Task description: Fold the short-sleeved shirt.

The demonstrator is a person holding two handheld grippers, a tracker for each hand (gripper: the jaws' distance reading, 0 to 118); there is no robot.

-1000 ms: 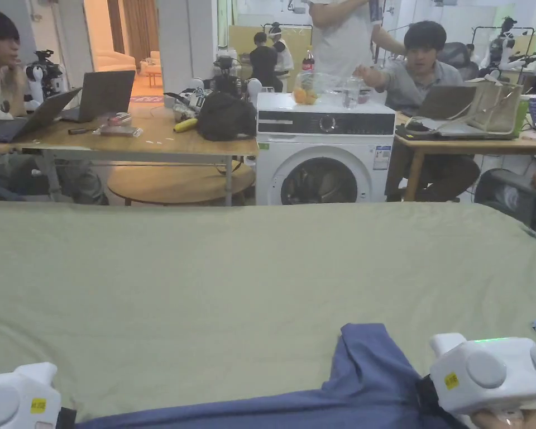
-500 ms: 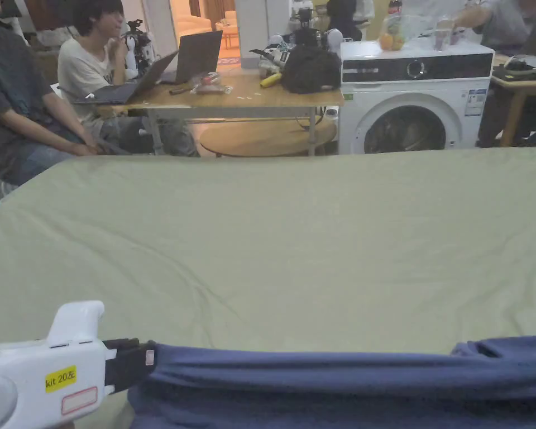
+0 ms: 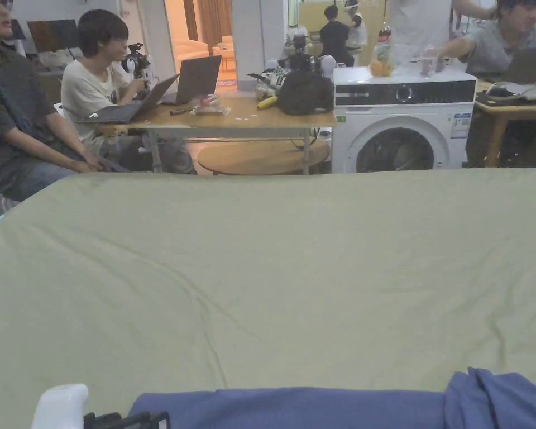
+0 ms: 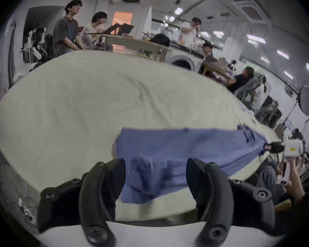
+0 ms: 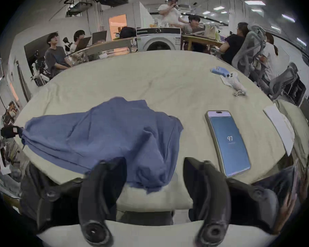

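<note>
green table cover (image 3: 272,262), blue shirt (image 3: 295,408) at near edge

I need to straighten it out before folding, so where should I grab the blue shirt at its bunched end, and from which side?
Probably the loose fold of the blue shirt that hangs over the near edge of the table. Come from the person's side, one jaw above and one below: that fold sticks out free, while the rest lies flat. Keep clear of the phone beside it.

Shirt (image 3: 295,408): now pulled out into a long band along the desk's (image 3: 261,268) near edge, sleeve bunched at its right end.
Left tool (image 3: 124,419): farther from right tool (image 4: 268,146) than before.
</note>
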